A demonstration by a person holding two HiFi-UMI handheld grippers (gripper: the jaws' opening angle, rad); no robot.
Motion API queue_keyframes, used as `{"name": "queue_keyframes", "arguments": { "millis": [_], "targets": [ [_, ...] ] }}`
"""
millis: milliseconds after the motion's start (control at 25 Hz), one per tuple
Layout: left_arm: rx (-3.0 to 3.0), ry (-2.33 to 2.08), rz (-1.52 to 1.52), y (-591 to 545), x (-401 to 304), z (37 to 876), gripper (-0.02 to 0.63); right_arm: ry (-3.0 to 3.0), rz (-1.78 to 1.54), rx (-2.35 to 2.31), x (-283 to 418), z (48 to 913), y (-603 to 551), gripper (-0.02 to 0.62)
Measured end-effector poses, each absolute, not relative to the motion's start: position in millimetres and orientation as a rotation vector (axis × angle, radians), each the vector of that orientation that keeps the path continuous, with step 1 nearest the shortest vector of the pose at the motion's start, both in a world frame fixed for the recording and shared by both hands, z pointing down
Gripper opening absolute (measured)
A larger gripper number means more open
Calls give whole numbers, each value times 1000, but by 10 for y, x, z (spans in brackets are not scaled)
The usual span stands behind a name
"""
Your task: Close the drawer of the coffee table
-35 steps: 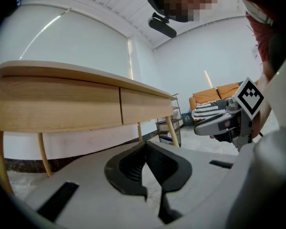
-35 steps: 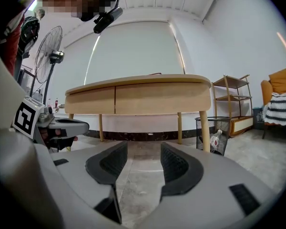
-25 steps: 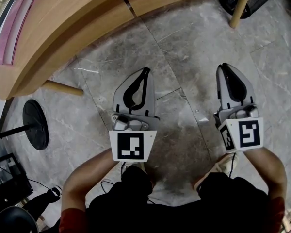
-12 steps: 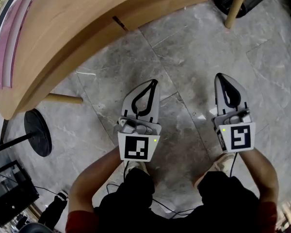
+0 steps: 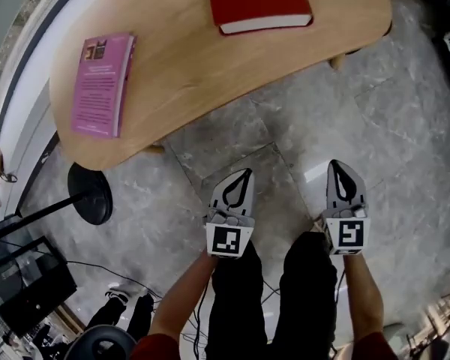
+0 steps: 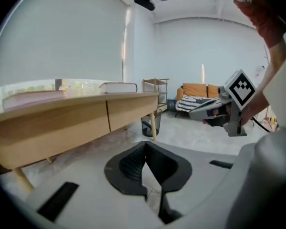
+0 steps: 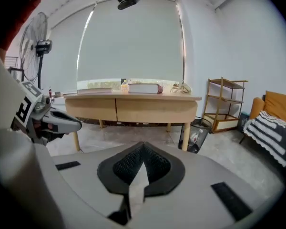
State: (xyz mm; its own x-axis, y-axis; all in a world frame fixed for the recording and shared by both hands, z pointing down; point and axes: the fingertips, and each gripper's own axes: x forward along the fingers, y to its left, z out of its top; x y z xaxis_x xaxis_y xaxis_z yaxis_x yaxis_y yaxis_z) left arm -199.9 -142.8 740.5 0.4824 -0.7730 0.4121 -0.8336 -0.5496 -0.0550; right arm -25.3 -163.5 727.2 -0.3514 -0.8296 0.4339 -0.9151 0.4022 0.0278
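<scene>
Person stands on grey marbled floor (image 5: 285,126), one claw in each hand, both held over the floor on the near side of the wooden surface (image 5: 210,66) and well apart from it. Left claw (image 5: 244,173): tips together, nothing between the pads. Right claw (image 5: 336,165): likewise pressed together and empty. Each carries a cube with black-and-white square markers, pattern only, no lettering. The drawer (image 7: 133,110) lies in the surface's front apron, far from both claws. Its face sits flush with the neighbouring panel, only a thin vertical seam showing, so it reads as closed. On top: red book (image 5: 259,2) at the far right, cover plain. Pink book (image 5: 101,85) at the left, with a small dark emblem in one corner and lines of print too small to read. Black round stand base (image 5: 90,193) sits on the floor by the surface's left end. Dark wire bin (image 7: 195,135) stands beside the right leg, with a wooden shelf unit (image 7: 226,104) beyond it. Orange sofa (image 6: 198,89) with a striped blanket sits at the far wall.
</scene>
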Motion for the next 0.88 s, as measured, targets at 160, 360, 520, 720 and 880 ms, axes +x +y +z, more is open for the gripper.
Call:
{"name": "queue_keyframes", "arguments": {
  "millis": [160, 360, 520, 720, 880],
  "targets": [
    [2350, -1463, 640, -1226, -2192, 6541, 8, -2218, 372, 1471, -274, 6318, -1384, -2],
    [2179, -1523, 616, -1159, -2397, 5243, 8, -2163, 469, 1479, -283, 4999, -1175, -2],
    [2172, -1568, 607, -1175, -2485, 4194, 8, -2191, 452, 1496, -302, 3982, -1134, -2],
    [2274, -1659, 517, -1404, -2559, 2948, 8, -2227, 349, 1546, -321, 2865, -1348, -3],
    [2367, -1716, 440, -1312, -2516, 2070, 8, -2233, 217, 1613, -202, 1986, -1366, -2]
  ]
}}
